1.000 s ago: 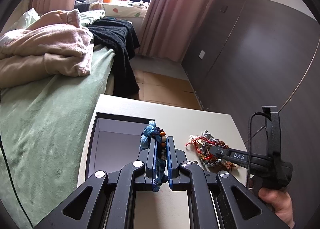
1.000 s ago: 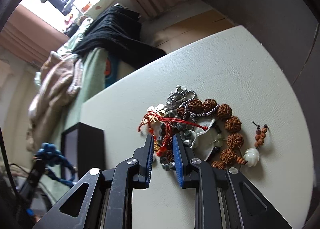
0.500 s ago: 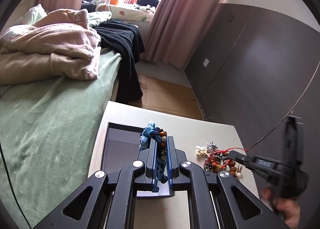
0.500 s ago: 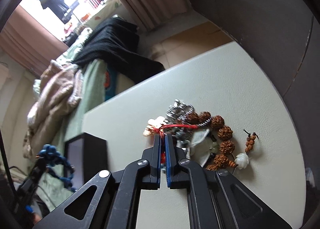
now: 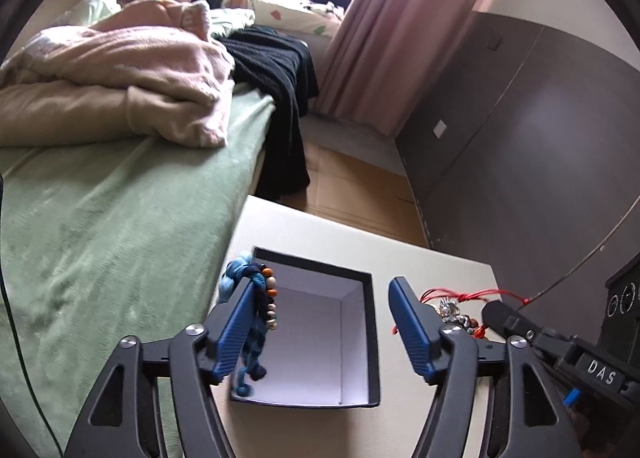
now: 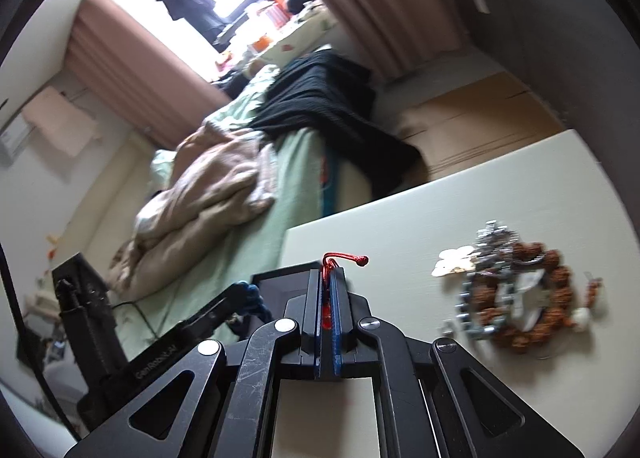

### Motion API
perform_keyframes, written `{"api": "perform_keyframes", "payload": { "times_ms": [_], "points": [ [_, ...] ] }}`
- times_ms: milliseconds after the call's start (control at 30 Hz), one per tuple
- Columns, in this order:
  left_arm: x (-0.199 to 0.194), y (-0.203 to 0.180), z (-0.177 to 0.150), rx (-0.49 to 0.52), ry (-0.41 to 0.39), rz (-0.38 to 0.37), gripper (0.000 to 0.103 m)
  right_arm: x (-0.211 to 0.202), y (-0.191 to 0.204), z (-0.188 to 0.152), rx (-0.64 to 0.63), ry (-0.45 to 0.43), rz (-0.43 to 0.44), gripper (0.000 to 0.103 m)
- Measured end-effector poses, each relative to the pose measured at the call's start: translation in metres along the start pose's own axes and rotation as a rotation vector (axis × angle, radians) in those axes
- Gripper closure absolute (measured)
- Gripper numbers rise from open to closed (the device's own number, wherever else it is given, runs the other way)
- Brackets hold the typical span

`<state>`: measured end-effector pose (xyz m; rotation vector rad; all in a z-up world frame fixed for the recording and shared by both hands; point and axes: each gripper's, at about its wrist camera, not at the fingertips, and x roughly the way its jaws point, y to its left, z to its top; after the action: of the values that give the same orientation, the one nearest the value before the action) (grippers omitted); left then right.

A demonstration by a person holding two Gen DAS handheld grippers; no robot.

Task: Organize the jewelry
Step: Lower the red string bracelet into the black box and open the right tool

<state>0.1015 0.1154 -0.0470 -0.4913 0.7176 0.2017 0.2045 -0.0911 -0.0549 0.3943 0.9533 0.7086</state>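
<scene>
My left gripper [image 5: 320, 294] is wide open above the black box with a white inside [image 5: 316, 332]. A blue cord bracelet with small beads [image 5: 256, 314] still hangs on its left finger [image 5: 236, 322], over the box's left edge. My right gripper [image 6: 330, 278] is shut on a red cord bracelet [image 6: 340, 258] and holds it off the table near the box [image 6: 280, 274]. A pile of brown bead bracelets, a silver chain and pale charms [image 6: 516, 298] lies on the cream table [image 6: 400, 226].
A bed with a green cover [image 5: 100, 218], a pink blanket and black clothing runs along the table's left side. A dark panelled wall [image 5: 540, 158] stands to the right. The right gripper's body [image 5: 560, 350] shows at the lower right of the left wrist view.
My left gripper has opened over the box; the blue bracelet now hangs from one finger. My right gripper shut on the red cord and lifted it away from the pile toward the box.
</scene>
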Motion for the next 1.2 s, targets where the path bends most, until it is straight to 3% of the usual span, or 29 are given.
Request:
{"api": "perform_keyframes", "payload": {
  "times_ms": [300,433,533,767,867,1067,1100,1133,1200],
  "points": [
    [-0.023,0.035,0.006,-0.086,-0.048,-0.031,0.032,0.017,0.026,-0.013,-0.022,0.029,0.096,0.098],
    [-0.022,0.038,0.003,-0.121,-0.036,-0.132,0.032,0.024,0.035,-0.017,-0.025,0.035,0.129,0.098],
    [-0.008,0.034,-0.001,-0.137,0.036,-0.233,0.032,0.028,0.04,-0.021,-0.022,0.042,0.136,0.098],
    [-0.02,0.054,0.003,-0.115,-0.011,-0.079,0.032,0.02,0.034,-0.022,-0.003,0.029,0.15,0.098],
    [-0.015,0.071,0.003,-0.129,0.012,0.002,0.033,0.022,0.036,-0.021,-0.005,0.03,0.159,0.098],
    [0.006,0.102,-0.005,-0.18,0.137,0.084,0.052,0.038,0.045,-0.026,-0.02,0.069,0.182,0.097],
    [0.011,0.105,-0.007,-0.186,0.159,0.089,0.056,0.043,0.048,-0.027,-0.026,0.088,0.189,0.092],
    [0.016,0.108,-0.009,-0.192,0.187,0.098,0.057,0.049,0.049,-0.029,-0.028,0.114,0.193,0.076],
    [0.021,0.11,-0.014,-0.184,0.22,0.127,0.061,0.057,0.05,-0.033,-0.024,0.148,0.189,0.054]
  ]
}}
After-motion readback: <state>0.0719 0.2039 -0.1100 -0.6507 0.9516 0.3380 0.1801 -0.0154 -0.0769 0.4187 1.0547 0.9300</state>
